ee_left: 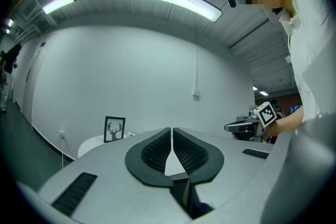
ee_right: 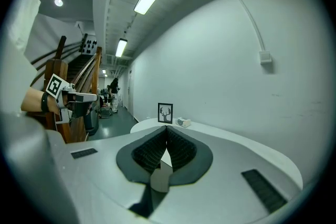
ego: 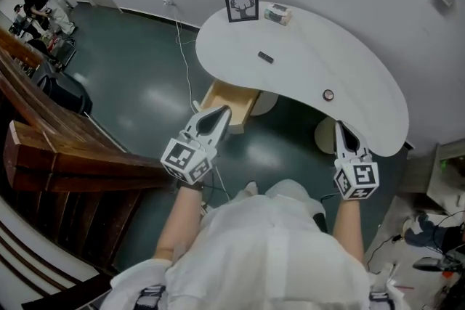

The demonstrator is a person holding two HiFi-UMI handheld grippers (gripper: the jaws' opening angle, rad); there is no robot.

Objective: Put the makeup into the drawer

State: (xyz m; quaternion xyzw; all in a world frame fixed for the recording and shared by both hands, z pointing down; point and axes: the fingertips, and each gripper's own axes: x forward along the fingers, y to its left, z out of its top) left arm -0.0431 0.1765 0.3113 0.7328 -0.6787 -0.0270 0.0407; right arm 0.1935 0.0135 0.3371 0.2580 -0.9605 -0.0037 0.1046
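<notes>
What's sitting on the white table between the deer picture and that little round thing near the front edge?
A small dark oblong item, lying roughly midway between the deer picture and the round thing. Only the head view shows it.

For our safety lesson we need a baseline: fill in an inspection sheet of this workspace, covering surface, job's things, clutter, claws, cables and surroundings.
Surface: white curved table against the wall.
Job's things: small dark item and round item on the table; wooden drawer open below.
Clutter: framed deer picture, small box.
Claws: left claw and right claw shut, empty.
Cables: white cable from wall socket across the floor.
Surroundings: wooden staircase at left; people far off.
</notes>
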